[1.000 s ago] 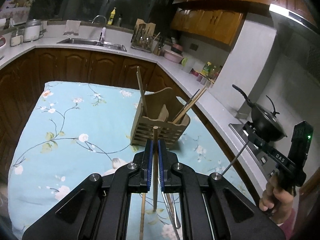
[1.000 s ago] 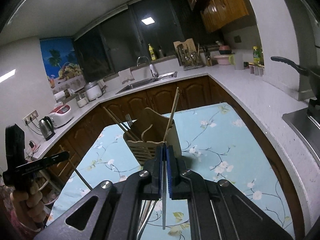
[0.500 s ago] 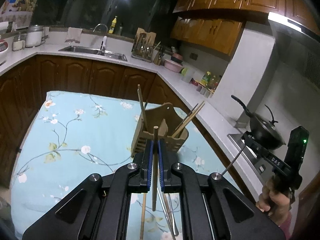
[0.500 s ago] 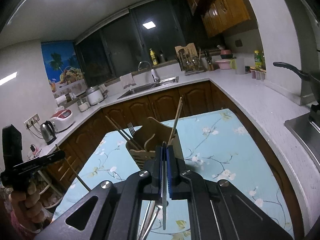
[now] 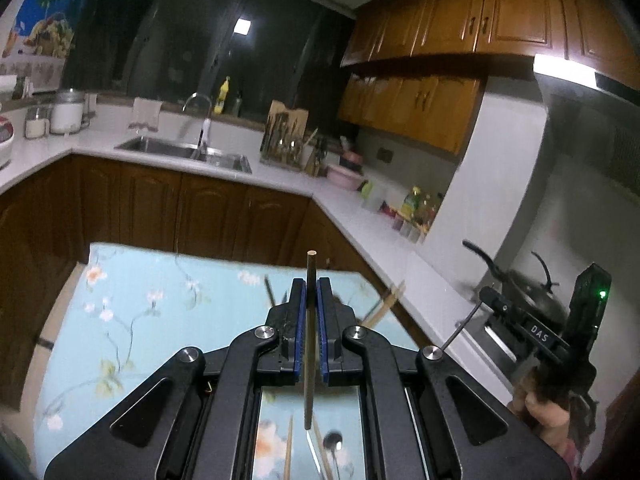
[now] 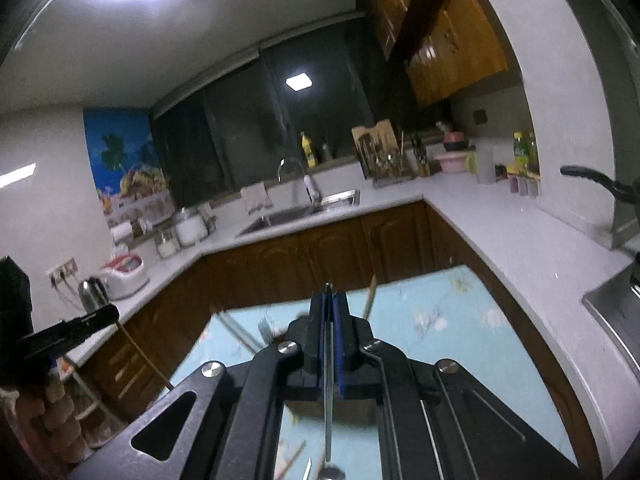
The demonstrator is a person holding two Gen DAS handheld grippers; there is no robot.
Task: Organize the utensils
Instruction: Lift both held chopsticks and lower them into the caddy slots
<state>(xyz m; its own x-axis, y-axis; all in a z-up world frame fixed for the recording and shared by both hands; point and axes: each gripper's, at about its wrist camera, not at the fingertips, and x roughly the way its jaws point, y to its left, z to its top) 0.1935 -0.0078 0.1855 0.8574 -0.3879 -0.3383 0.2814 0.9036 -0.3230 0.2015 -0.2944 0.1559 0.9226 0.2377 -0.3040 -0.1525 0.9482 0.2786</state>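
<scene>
Gripping a chopstick upright in left fingers, a metal utensil in right fingers; holder lying ahead, below both.

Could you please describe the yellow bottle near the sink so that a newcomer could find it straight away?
Start at the dark window along the far wall and drop to the sink below it. On the ledge behind the tap stands a yellow bottle. It is the only bright yellow thing there, taller than the dim bottle beside it.
</scene>
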